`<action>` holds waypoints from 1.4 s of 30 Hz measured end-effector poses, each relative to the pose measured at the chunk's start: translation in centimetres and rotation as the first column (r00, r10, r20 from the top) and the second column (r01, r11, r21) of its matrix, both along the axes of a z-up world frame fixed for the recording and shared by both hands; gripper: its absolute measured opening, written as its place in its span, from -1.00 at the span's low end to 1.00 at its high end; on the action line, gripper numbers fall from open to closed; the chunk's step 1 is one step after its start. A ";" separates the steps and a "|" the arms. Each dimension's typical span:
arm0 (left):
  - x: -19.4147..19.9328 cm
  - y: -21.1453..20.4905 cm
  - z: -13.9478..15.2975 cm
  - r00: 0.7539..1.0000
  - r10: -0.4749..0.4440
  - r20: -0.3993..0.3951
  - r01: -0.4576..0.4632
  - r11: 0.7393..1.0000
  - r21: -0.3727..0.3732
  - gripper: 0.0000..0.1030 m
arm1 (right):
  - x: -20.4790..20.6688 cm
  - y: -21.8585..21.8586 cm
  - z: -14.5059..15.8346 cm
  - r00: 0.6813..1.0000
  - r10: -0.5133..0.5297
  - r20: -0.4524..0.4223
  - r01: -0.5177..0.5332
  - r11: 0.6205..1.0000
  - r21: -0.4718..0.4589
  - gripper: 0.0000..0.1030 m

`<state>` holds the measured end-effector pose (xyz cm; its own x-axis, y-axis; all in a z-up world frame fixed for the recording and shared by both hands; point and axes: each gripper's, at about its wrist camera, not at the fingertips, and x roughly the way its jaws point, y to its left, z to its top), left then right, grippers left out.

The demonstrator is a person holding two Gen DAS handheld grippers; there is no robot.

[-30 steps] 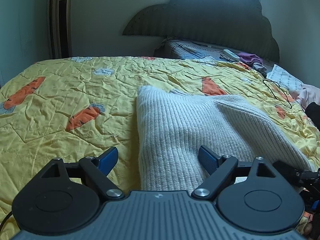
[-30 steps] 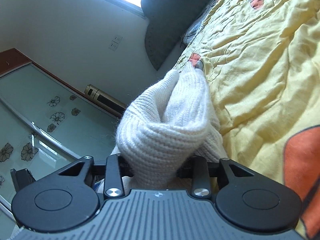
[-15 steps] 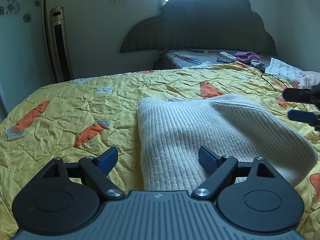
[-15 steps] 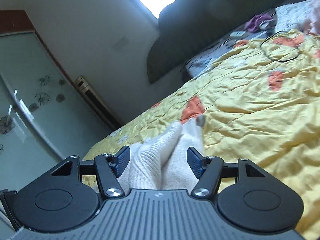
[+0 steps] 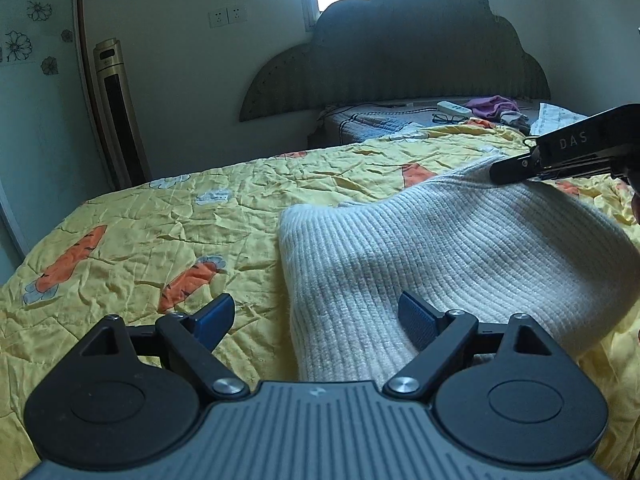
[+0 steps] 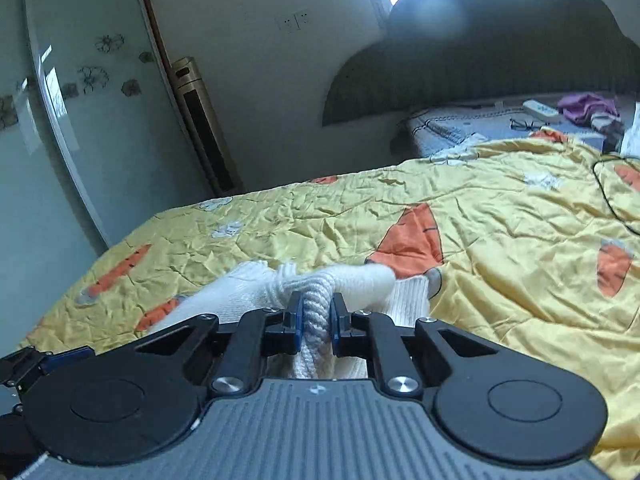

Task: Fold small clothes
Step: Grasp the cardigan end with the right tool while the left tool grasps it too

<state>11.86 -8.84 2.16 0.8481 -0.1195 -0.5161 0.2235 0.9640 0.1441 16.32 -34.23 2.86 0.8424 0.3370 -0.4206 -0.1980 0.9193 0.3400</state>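
Note:
A cream ribbed knit sweater (image 5: 440,248) lies folded on the yellow carrot-print quilt (image 5: 160,216). My left gripper (image 5: 316,316) hovers low over its near left edge, jaws wide apart, touching nothing. My right gripper (image 6: 316,316) is closing, its blue pads pressing a bunched fold of the sweater (image 6: 320,300). In the left wrist view the right gripper (image 5: 500,172) lifts the sweater's far right edge off the quilt, so the knit rises toward it.
A dark scalloped headboard (image 5: 400,64) stands at the far end. Glasses (image 5: 448,118), a white remote (image 5: 454,109) and purple cloth (image 5: 492,105) lie by the pillow. A black wire hanger (image 6: 616,200) rests on the quilt at right. A tall air-conditioner (image 5: 116,112) stands left.
My right gripper opened and let go of the thick bundle, rolled upright, then closed on a thinner fold and raised it. The left gripper stayed open, rolling slightly.

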 end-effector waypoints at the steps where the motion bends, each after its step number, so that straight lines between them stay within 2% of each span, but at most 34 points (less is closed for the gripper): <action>1: 0.0 0.0 -0.2 1.000 -0.002 -0.002 0.002 1.000 0.000 0.74 | 0.5 0.1 -0.4 1.000 0.013 -0.025 -0.013 1.000 -0.010 -0.68; 3: -0.1 0.2 -0.4 1.000 -0.006 -0.009 0.006 1.000 -0.011 0.74 | 1.5 0.0 -1.9 0.994 0.025 -0.107 -0.029 0.999 -0.033 -0.60; 4: -0.1 0.3 -0.4 1.000 -0.008 -0.012 0.007 1.000 -0.018 0.75 | 1.3 -0.3 -2.4 0.993 0.007 -0.118 -0.011 0.999 -0.031 -0.41; 7: 0.0 0.9 -0.2 1.000 -0.015 -0.023 0.014 0.999 -0.038 0.75 | -0.5 -1.7 -2.6 0.995 -0.051 -0.088 0.056 0.997 0.053 -0.13; 9: 0.1 1.2 0.1 0.999 -0.024 -0.028 0.022 0.998 -0.055 0.75 | -1.9 -2.1 -2.0 0.996 -0.077 -0.054 0.081 0.994 0.077 -0.12; 11: 0.2 1.7 0.3 0.999 -0.033 -0.026 0.031 0.997 -0.076 0.75 | -2.8 -2.2 -2.0 0.998 -0.045 -0.038 0.048 0.994 0.098 0.27; 12: 0.4 2.0 0.4 0.999 -0.035 -0.027 0.032 0.995 -0.091 0.75 | -3.0 -2.1 -2.2 0.999 -0.017 -0.041 0.021 0.995 0.102 0.38; 14: 0.9 2.7 0.7 0.998 -0.049 -0.039 0.043 0.990 -0.137 0.76 | -3.0 -1.3 -2.8 0.997 0.012 -0.070 -0.009 0.999 0.034 0.66; 15: 1.3 3.3 0.8 0.997 -0.061 -0.053 0.052 0.984 -0.169 0.76 | -2.8 -0.7 -3.1 0.996 -0.012 -0.088 0.008 0.999 -0.042 0.71; 16: 1.9 3.9 0.9 0.995 -0.074 -0.072 0.058 0.977 -0.206 0.76 | -2.6 -0.2 -3.4 0.994 -0.035 -0.099 0.025 0.994 -0.110 0.90; 17: 2.5 4.5 0.9 0.992 -0.086 -0.091 0.061 0.967 -0.247 0.79 | -2.3 -0.1 -3.8 0.993 -0.044 -0.106 0.029 0.990 -0.140 1.00; 18: 3.3 5.1 0.9 0.989 -0.098 -0.113 0.062 0.956 -0.288 0.83 | -1.9 -0.4 -4.1 0.993 -0.031 -0.114 0.016 0.991 -0.132 0.97; 20: 5.1 6.3 0.4 0.979 -0.120 -0.163 0.055 0.933 -0.356 0.91 | -1.0 -1.4 -4.6 0.990 0.023 -0.141 -0.028 0.999 -0.037 0.93; 23: 8.2 7.6 -0.7 0.947 -0.187 -0.262 0.048 0.887 -0.460 0.92 | 1.3 -2.8 -6.2 0.974 0.097 -0.205 -0.074 0.990 0.119 0.92; 26: 10.9 8.7 -2.5 0.895 -0.281 -0.347 0.017 0.798 -0.603 0.92 | 3.4 -3.9 -8.3 0.949 0.187 -0.254 -0.112 0.953 0.283 0.95; 27: 11.7 8.8 -3.2 0.876 -0.307 -0.372 -0.004 0.767 -0.642 0.92 | 3.7 -4.1 -8.8 0.949 0.210 -0.234 -0.131 0.940 0.314 0.96; 30: 13.5 9.1 -5.0 0.833 -0.371 -0.410 -0.049 0.689 -0.723 0.92 | 4.5 -4.4 -9.0 0.948 0.232 -0.218 -0.149 0.929 0.339 0.96; 33: 14.0 9.0 -6.4 0.814 -0.401 -0.420 -0.072 0.648 -0.758 0.91 | 4.9 -3.8 -8.8 0.943 0.259 -0.210 -0.187 0.933 0.308 0.93; 36: 13.7 8.4 -6.6 0.826 -0.403 -0.394 -0.038 0.658 -0.752 0.88 | 4.7 -2.8 -8.8 0.935 0.301 -0.185 -0.242 0.927 0.288 0.87; 39: 13.1 8.1 -6.1 0.851 -0.372 -0.370 -0.002 0.703 -0.711 0.55 | 4.5 -2.0 -8.9 0.937 0.310 -0.162 -0.254 0.921 0.296 0.78; 41: 12.5 7.7 -5.5 0.873 -0.359 -0.329 0.045 0.732 -0.679 0.32 | 4.3 -1.7 -8.7 0.943 0.293 -0.159 -0.235 0.923 0.304 0.53; 42: 12.1 7.5 -5.1 0.884 -0.351 -0.308 0.065 0.746 -0.663 0.29 | 4.2 -1.6 -8.6 0.947 0.281 -0.157 -0.225 0.926 0.302 0.41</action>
<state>23.94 -1.38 -2.96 0.5036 -0.6786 -0.5347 0.3266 0.7225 -0.6094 20.54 -35.82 -5.71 0.6247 0.6544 -0.4260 -0.3157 0.7106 0.6287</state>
